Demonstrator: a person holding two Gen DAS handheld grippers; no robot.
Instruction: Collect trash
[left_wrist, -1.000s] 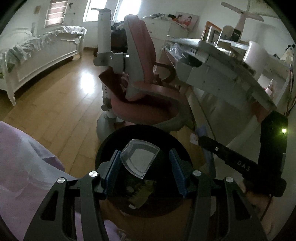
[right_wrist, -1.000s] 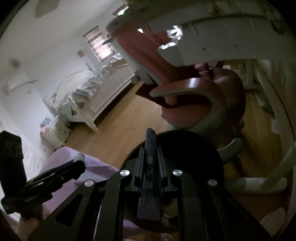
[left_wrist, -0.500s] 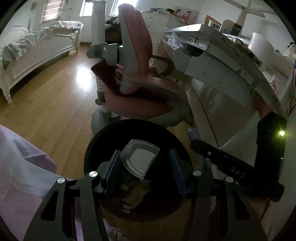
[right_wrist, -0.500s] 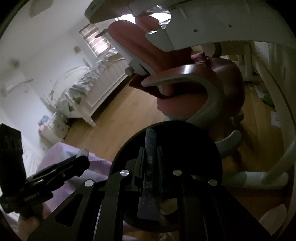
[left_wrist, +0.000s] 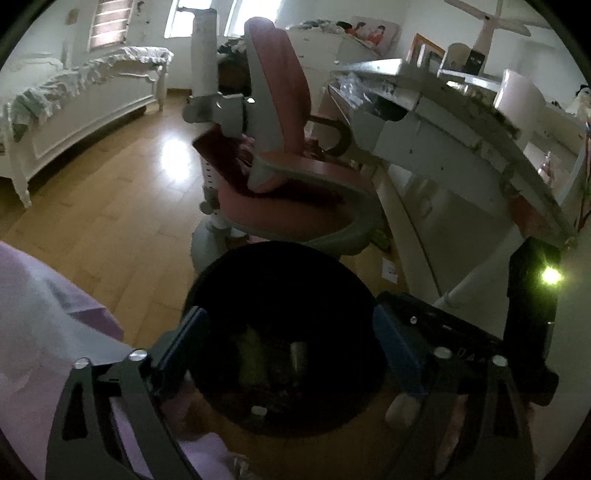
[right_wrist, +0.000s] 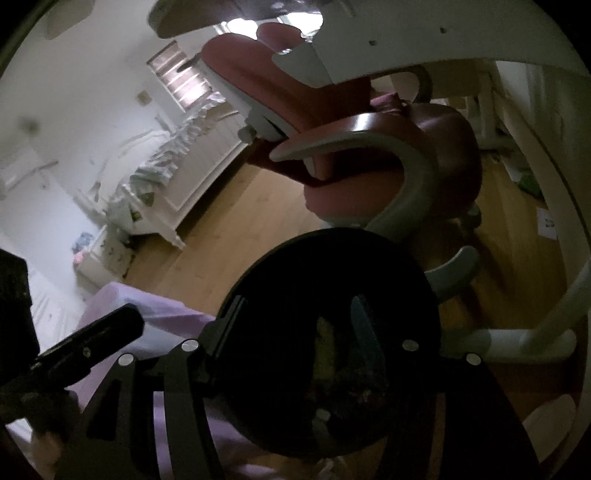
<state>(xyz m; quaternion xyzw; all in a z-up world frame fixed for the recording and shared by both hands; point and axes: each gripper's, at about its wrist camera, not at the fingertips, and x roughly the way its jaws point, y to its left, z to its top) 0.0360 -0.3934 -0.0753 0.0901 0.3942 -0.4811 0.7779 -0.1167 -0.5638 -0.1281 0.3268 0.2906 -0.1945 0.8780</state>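
A round black trash bin (left_wrist: 284, 266) stands on the wood floor right under both grippers; it also shows in the right wrist view (right_wrist: 332, 251). Dim trash lies inside it, among it a pale piece (left_wrist: 297, 356) and a dark wrapper (right_wrist: 364, 332). My left gripper (left_wrist: 291, 343) is open and empty, its blue pads (left_wrist: 397, 354) spread over the bin mouth. My right gripper (right_wrist: 314, 328) is open and empty over the same bin. The right gripper's body (left_wrist: 461, 343) shows at the right of the left wrist view.
A pink swivel chair (left_wrist: 280, 155) stands just behind the bin, beside a white desk (left_wrist: 443, 122). A white bed (left_wrist: 74, 107) is at the far left. A lilac cloth (left_wrist: 48, 325) lies at the lower left. Small scraps (right_wrist: 546, 221) lie under the desk.
Both grippers opened over the bin. The clear plastic piece left the left gripper and the dark wrapper left the right gripper; both dropped into the bin.
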